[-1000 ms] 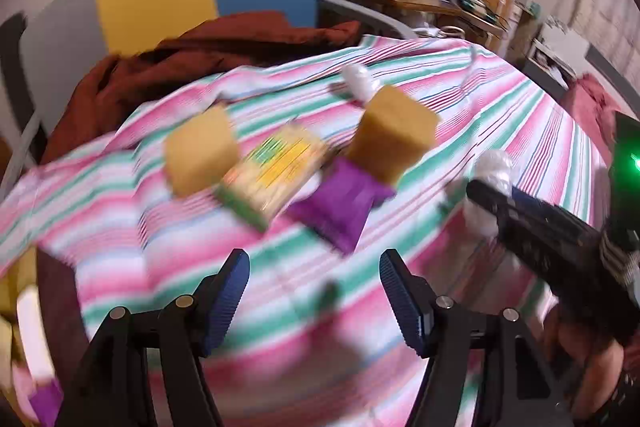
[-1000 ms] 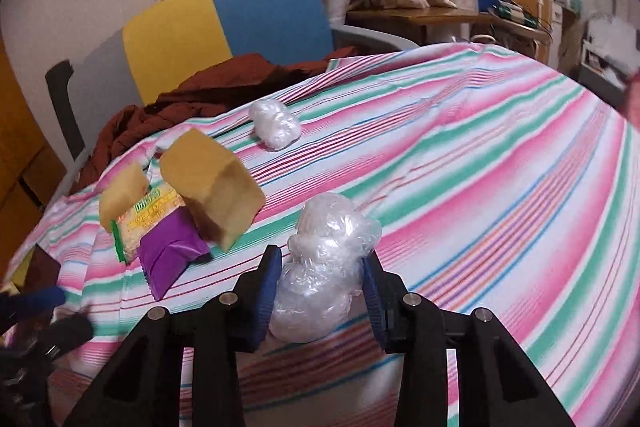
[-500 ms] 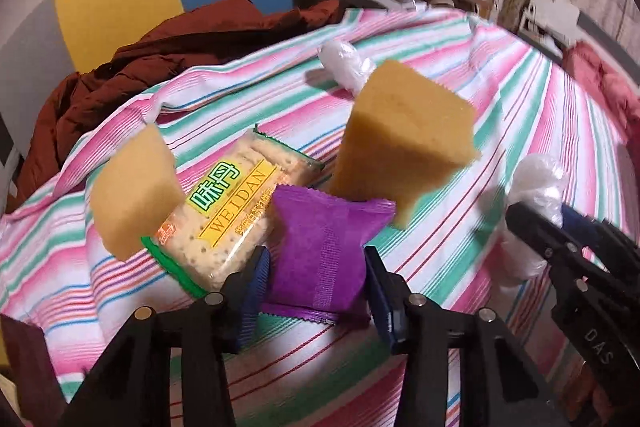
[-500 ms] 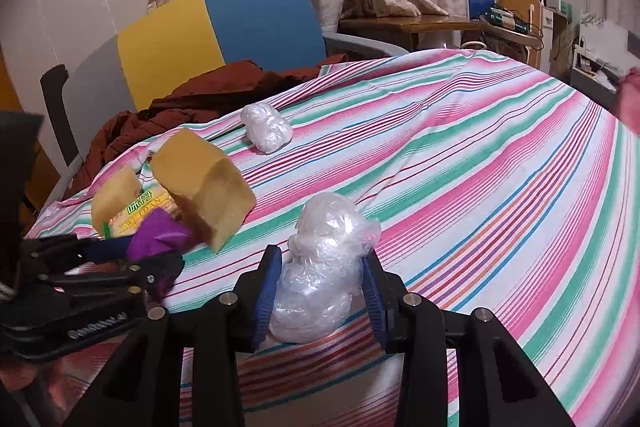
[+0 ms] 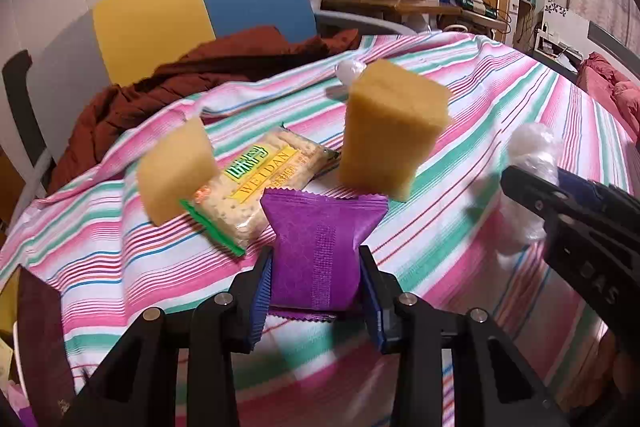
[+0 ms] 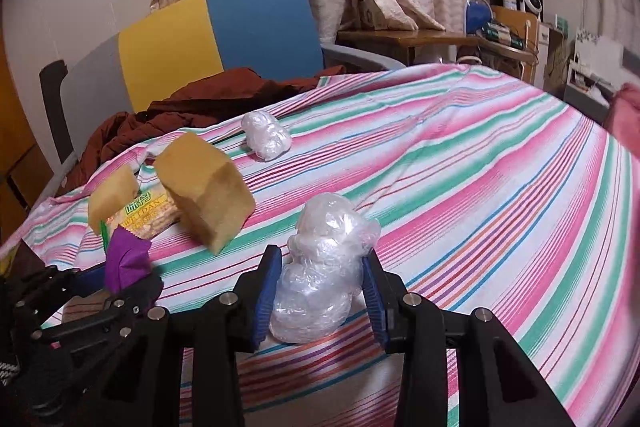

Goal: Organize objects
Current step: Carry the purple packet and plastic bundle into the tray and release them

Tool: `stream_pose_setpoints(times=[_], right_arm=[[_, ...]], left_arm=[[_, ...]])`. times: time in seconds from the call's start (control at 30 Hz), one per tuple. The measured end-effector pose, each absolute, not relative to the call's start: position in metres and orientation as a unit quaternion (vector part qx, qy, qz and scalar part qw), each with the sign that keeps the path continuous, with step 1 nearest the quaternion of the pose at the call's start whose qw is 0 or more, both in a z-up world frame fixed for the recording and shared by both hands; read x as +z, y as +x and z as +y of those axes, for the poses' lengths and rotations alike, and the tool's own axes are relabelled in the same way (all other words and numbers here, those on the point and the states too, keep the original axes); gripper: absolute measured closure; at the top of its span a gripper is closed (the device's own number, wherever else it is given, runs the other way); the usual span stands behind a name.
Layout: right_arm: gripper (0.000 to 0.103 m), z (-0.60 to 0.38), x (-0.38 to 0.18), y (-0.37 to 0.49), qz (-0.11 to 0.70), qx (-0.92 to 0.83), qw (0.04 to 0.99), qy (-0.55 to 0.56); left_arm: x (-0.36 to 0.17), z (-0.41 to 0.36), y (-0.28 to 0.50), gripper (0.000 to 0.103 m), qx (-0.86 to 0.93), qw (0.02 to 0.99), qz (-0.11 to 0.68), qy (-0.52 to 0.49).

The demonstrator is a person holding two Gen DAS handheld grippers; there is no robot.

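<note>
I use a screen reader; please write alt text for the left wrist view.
The left gripper clamps a purple foil snack packet above a pink-and-green striped tablecloth. Beyond lie a clear cracker pack and two yellow sponge blocks.

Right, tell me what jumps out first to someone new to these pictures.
The purple packet pinched between the left gripper fingers, low in the left wrist view. The crumpled clear plastic bundle sits between the right gripper fingers, on the pink and green striped cloth. Behind the packet, two yellow sponges flank a cracker pack.
</note>
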State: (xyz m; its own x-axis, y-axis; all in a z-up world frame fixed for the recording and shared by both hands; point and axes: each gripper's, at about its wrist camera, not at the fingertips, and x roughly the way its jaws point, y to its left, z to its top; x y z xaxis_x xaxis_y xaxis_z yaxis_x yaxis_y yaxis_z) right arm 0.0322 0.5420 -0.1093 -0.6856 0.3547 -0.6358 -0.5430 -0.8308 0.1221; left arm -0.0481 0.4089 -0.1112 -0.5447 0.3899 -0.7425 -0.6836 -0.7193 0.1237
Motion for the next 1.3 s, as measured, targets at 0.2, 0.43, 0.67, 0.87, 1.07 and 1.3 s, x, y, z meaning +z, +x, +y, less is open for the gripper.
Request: stream_pose_setpoints(times=[0.2,0.43,0.67,0.87,1.07,1.3], right_arm=[[0.063,0.535,-0.106,0.034,0.133,0.907,0.261,-0.303],[0.063,0.523,-0.101,0.037,0.110,0.908,0.267,-0.303],[0.063,0.500,-0.098,0.048,0.084,0.918,0.242,-0.304],[0.063,0.483,-0.092,0.061,0.081,0.920,0.231,-0.306],[0.062,0.457,-0.074,0.073,0.104,0.926,0.197,-0.304],[0.061,0.394,-0.065,0.074,0.113,0.935,0.114,-0.315]], left_arm=[[-0.106,0.386,-0.036,0.064,0.860,0.302,0.184,-0.368],[-0.092,0.352,-0.006,0.064,0.864,0.312,0.148,-0.367],[-0.077,0.316,0.025,0.064,0.865,0.329,0.120,-0.359],[-0.074,0.281,0.049,0.064,0.865,0.333,0.109,-0.360],[-0.070,0.250,0.061,0.064,0.871,0.323,0.102,-0.356],[-0.056,0.205,0.066,0.064,0.885,0.308,0.078,-0.342]])
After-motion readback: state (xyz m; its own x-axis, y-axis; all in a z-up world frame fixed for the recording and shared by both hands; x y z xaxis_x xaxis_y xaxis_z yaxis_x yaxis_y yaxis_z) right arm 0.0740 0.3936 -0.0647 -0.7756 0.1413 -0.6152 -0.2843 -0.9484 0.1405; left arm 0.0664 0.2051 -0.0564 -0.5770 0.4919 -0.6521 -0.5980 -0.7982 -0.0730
